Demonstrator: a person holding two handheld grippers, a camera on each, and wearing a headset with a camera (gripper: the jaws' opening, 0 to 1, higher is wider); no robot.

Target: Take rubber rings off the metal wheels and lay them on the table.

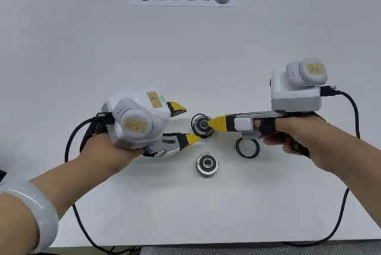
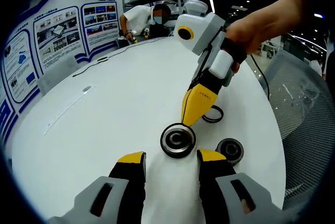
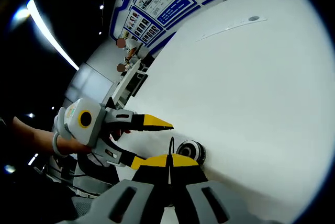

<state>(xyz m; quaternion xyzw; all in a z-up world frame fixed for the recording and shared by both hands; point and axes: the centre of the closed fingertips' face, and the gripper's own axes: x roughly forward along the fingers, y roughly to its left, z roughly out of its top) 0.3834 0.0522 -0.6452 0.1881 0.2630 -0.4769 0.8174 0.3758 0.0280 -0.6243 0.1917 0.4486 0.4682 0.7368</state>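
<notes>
**Q:** Layout, big to small?

**A:** White table. The left gripper has its jaws spread wide on either side of a metal wheel and holds nothing. The right gripper has its jaws pressed together at that wheel's rim. In the right gripper view a thin black strip rises between them, probably the rubber ring, but it's hard to confirm. A second wheel sits nearer the person. A loose ring lies flat on the table beside the right hand.

**Q:** Handling?

**A:** The ring is likely light, soft, stretchy and grippy, so pinch its outer edge and peel. The wheel is likely heavy, stiff and smooth and may slide, so clamp across its rim with the left.
</notes>
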